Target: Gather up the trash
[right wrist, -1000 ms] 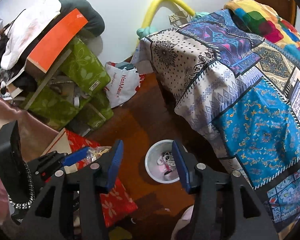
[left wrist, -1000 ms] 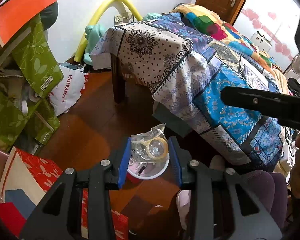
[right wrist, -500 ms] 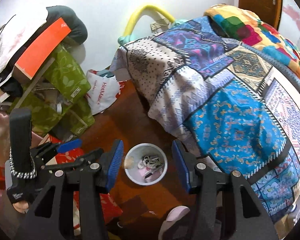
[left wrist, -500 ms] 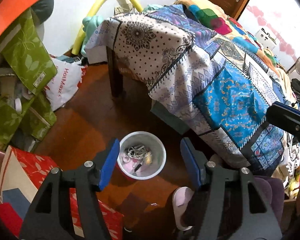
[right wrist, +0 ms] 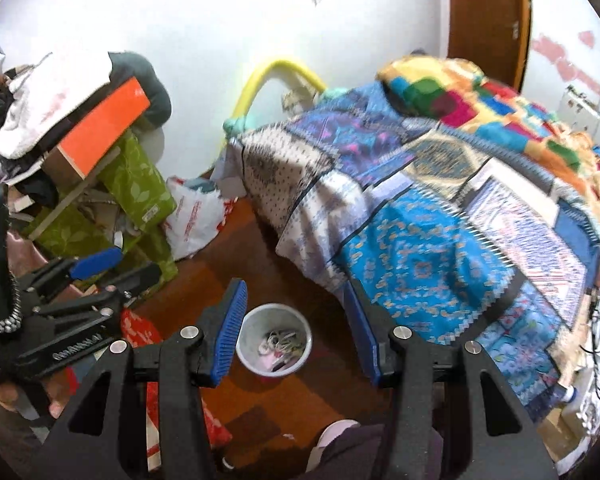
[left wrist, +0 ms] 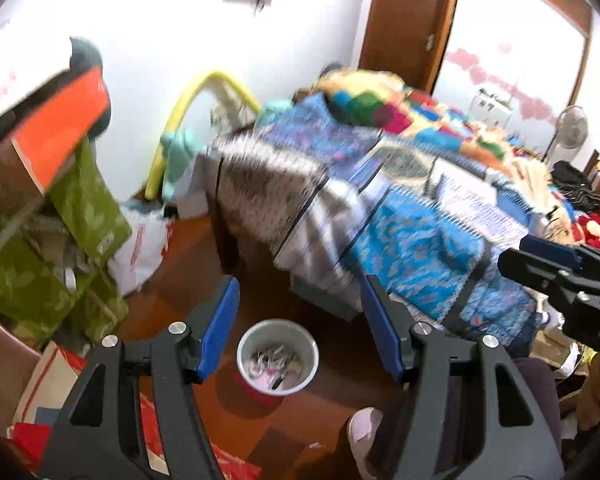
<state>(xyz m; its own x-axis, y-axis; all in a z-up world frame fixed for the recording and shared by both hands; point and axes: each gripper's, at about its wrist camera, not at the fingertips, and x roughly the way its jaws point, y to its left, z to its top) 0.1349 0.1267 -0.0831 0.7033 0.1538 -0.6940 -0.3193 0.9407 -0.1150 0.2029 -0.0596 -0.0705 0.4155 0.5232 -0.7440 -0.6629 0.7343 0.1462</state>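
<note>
A small round bin [left wrist: 278, 327] stands on the wooden floor below both grippers, with wrappers and cords inside. It also shows in the right wrist view [right wrist: 274, 314]. My left gripper [left wrist: 300, 300] is open and empty, high above the bin. My right gripper [right wrist: 296, 306] is open and empty, also high above the bin. The left gripper shows at the left edge of the right wrist view [right wrist: 112, 270]. The right gripper shows at the right edge of the left wrist view [left wrist: 540, 258].
A bed [right wrist: 440, 208] under a patchwork quilt fills the right. Green boxes [right wrist: 136, 184], an orange box [right wrist: 100, 128] and a white plastic bag [right wrist: 192, 216] pile up at the left wall. A red floral bag [left wrist: 156, 428] lies at bottom left. My slippered foot [left wrist: 360, 428] stands near the bin.
My left gripper opened and let a clear plastic wrapper drop into the bin. Both grippers then rose and tilted up, so the bin looks smaller and the wall and door show.
</note>
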